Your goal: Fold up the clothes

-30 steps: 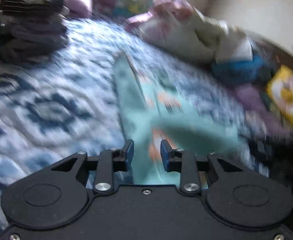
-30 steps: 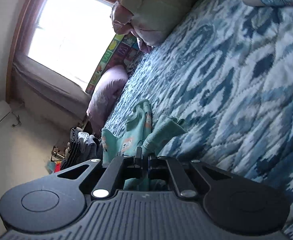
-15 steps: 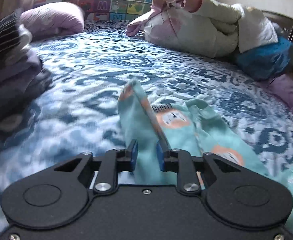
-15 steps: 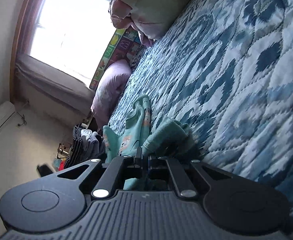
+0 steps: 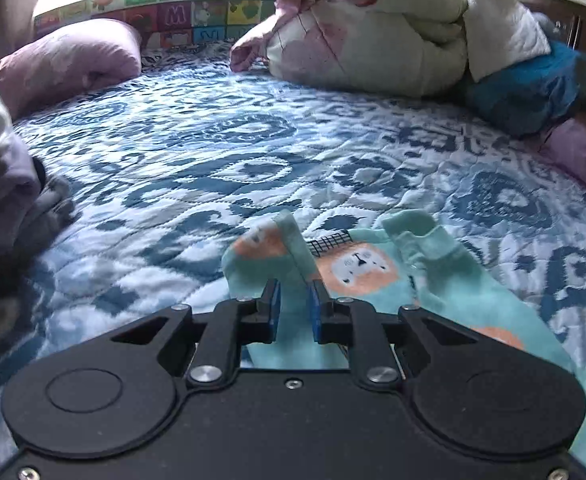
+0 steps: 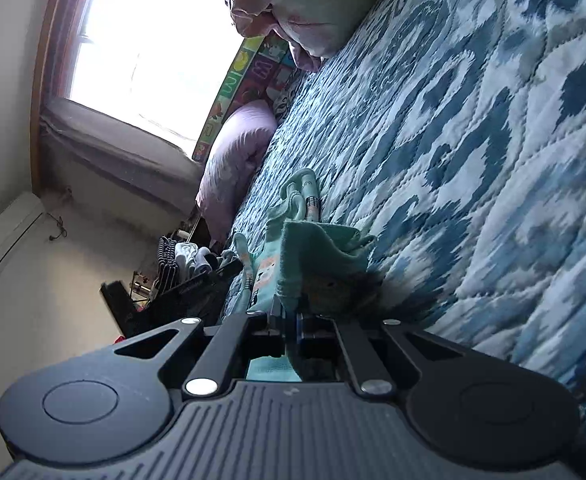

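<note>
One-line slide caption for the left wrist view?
Left gripper pinches a raised fold of the teal animal-print garment on the blue patterned quilt, bundled bedding behind.

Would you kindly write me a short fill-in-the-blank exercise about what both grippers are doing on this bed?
1. Both grippers hold the same mint-green ____ printed with orange animals.
2. The right gripper is ____ on a fold of that cloth.
3. The left gripper has cloth between its blue ____.
4. The garment lies on a blue-and-white patterned ____.

Missing words: garment; shut; fingers; quilt
</note>
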The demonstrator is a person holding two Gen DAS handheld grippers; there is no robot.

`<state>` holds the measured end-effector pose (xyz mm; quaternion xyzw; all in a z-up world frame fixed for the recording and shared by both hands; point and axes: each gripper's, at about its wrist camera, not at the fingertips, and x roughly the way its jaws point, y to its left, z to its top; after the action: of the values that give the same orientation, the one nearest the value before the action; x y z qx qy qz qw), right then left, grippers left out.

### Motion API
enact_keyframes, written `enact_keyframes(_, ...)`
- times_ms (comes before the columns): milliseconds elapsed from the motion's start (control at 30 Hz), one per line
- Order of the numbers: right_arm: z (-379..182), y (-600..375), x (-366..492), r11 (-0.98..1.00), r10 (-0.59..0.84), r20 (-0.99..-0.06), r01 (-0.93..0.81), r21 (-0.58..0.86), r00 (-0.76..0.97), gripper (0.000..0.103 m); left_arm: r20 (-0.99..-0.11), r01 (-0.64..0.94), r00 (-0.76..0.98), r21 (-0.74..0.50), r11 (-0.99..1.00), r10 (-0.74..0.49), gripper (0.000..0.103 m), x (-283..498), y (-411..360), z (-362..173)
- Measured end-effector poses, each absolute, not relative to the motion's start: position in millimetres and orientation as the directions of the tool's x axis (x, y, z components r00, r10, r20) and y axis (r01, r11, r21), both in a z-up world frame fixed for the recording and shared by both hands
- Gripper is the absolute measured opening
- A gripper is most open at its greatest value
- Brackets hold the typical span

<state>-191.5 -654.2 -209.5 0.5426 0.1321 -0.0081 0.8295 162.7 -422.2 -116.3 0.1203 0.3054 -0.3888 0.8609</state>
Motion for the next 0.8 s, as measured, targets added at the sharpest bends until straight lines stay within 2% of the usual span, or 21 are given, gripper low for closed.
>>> enact_keyframes(133,-209.0,-654.3,-192.0,0.414,0.126,-0.227,0.156,0.897,0.966,0.007,-0.682,0.726,0.496,-0.015,0.687,-0.538,0.014,188.5,-438.5,-139.1)
enact_keyframes(333,-208.9,-652.6,-190.7,0.414,0.121,-0.228,0.159,0.896,0.966,0.007,-0.642,0.712,0.538,0.001,0.702,-0.546,0.014,185.6,-437.2,-123.4)
enact_keyframes(500,-210.9,-652.8,-189.7,0.402,0.128,-0.231,0.163,0.901,0.965,0.007,-0.667,0.699,0.546,0.031,0.714,-0.506,0.015,200.5,-450.3,-139.4)
enact_keyframes(567,-211.0,-653.4,-188.7,0.399,0.129,-0.231,0.162,0.902,0.964,0.007,-0.667,0.672,0.562,0.022,0.740,-0.490,0.013,201.3,-453.2,-129.0)
enact_keyframes(800,-210.2,-656.1,-190.8,0.390,0.127,-0.223,0.158,0.907,0.966,0.007,-0.600,0.709,0.559,-0.012,0.705,-0.572,0.013,169.2,-442.5,-106.1)
